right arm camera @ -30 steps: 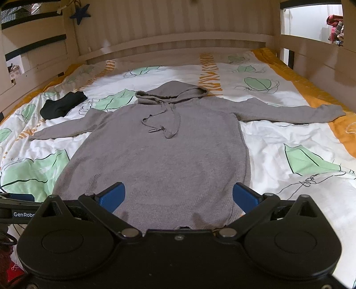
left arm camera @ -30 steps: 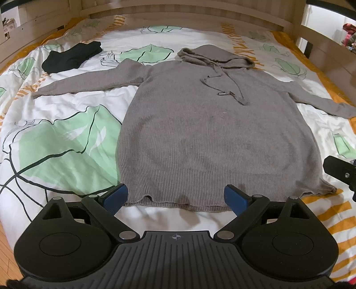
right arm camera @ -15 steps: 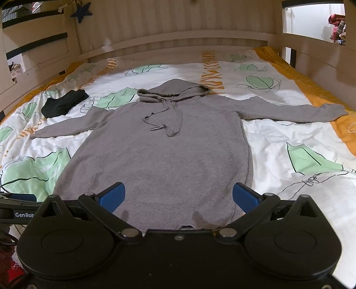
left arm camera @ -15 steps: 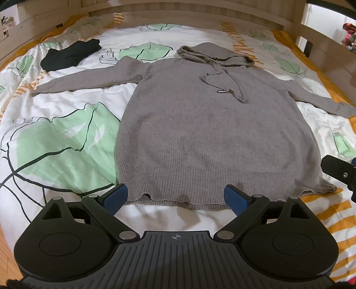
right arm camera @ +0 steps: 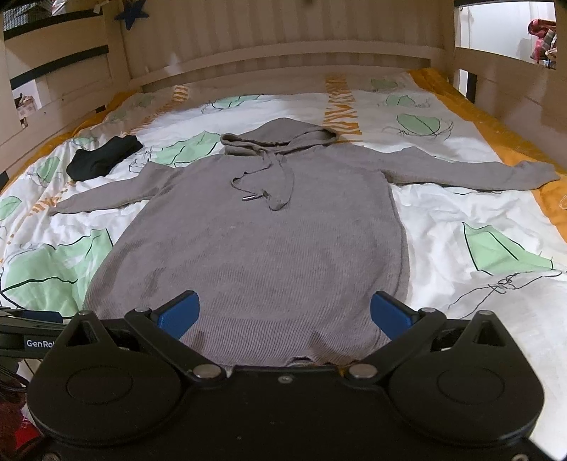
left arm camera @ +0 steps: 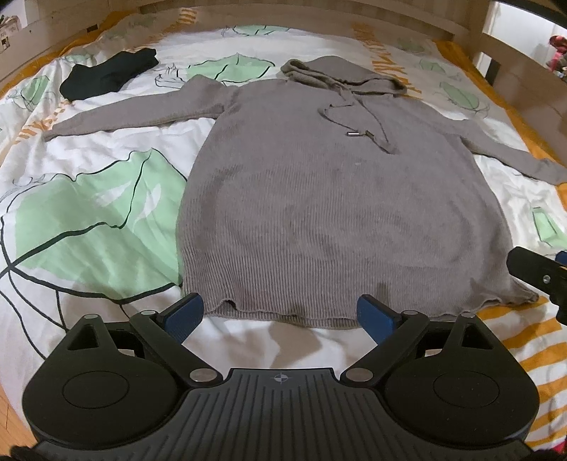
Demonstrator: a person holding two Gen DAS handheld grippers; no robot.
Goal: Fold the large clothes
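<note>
A wooden-framed bed (left arm camera: 460, 33) fills the left wrist view, covered by a white sheet (left arm camera: 88, 212) printed with green leaves and orange stripes. A grey hooded sweater (left arm camera: 336, 198) lies flat and face up on it, sleeves spread to both sides, hood at the far end, hem nearest the camera. Its long axis runs straight away from the left claw (left arm camera: 280, 314), whose blue pads stand wide apart with nothing between them, hovering just short of the hem's left half. A folded black garment (left arm camera: 106, 72) sits well apart, near the far left corner.

From the right wrist view, the same bed (right arm camera: 283, 56) shows its slatted headboard behind the sweater (right arm camera: 262, 248). The right claw (right arm camera: 283, 312) is also spread wide and empty, its pads over the hem's right part. The black garment (right arm camera: 102, 157) lies beyond the left sleeve.

Both claws sit at the hem end, roughly equally near, so each is placed to take its own bottom corner; folding has not begun.
</note>
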